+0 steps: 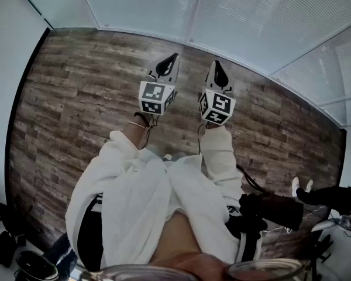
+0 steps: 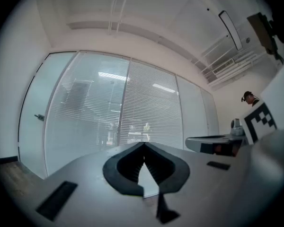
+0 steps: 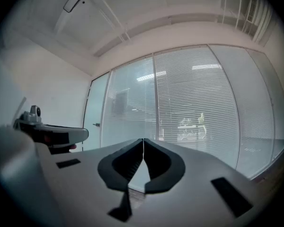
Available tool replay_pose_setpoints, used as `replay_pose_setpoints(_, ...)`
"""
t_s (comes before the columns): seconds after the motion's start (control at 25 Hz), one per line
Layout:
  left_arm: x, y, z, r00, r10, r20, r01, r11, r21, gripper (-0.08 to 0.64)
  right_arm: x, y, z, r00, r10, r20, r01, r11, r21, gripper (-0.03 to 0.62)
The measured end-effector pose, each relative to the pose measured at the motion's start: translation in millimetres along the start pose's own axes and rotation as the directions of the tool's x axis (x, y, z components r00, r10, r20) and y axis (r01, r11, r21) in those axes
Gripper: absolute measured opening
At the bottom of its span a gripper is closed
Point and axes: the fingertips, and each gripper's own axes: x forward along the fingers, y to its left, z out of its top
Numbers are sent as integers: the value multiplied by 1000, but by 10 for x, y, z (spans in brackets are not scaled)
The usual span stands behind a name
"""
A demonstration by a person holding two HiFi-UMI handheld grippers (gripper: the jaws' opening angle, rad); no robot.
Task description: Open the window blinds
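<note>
White slatted window blinds [image 1: 263, 16] hang closed over a glass wall ahead of me; they also fill the left gripper view as blinds [image 2: 146, 103] and the right gripper view as blinds [image 3: 194, 103]. My left gripper [image 1: 171, 58] and right gripper [image 1: 217, 66] are held side by side above the wooden floor [image 1: 76, 92], both pointing at the blinds from some way off. The left gripper [image 2: 143, 144] is shut with nothing between its jaws. The right gripper [image 3: 143, 140] is shut and empty too. No cord or wand for the blinds can be made out.
A glass door with a handle [image 2: 39, 117] stands left of the blinds. White sleeves [image 1: 128, 180] cover the arms. Another person's legs and white shoes [image 1: 301, 186] are on the floor at the right. Dark objects [image 1: 6, 239] lie at the lower left.
</note>
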Motion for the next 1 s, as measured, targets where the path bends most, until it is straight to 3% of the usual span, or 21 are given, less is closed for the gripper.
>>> replay_pose_setpoints(0.12, 336, 224, 52, 1000, 7, 1, -7, 1000, 19, 2, 330, -99, 37, 1000, -11, 0, 11, 1000, 1, 10)
replay_pose_setpoints(0.36, 955, 806, 112, 1000, -7, 6, 8, 1000, -24, 2, 1158, 26, -23, 1000, 6, -13, -6, 1000, 0, 9)
replay_pose_setpoints(0.56, 1740, 1562, 149, 998, -49, 35, 50, 998, -30, 2, 2308, 166, -6, 1000, -17, 3, 17, 1000, -9, 11)
replay_pose_setpoints(0.72, 2528, 2196, 344, 994, -100, 33, 100, 995, -13, 2, 3292, 127, 260, 997, -64, 38, 64, 998, -4, 11)
replay_pose_setpoints(1.0, 3805, 2889, 602, 990, -132, 39, 133, 991, -8, 2, 4687, -119, 493, 993, -99, 59, 99, 995, -1, 35)
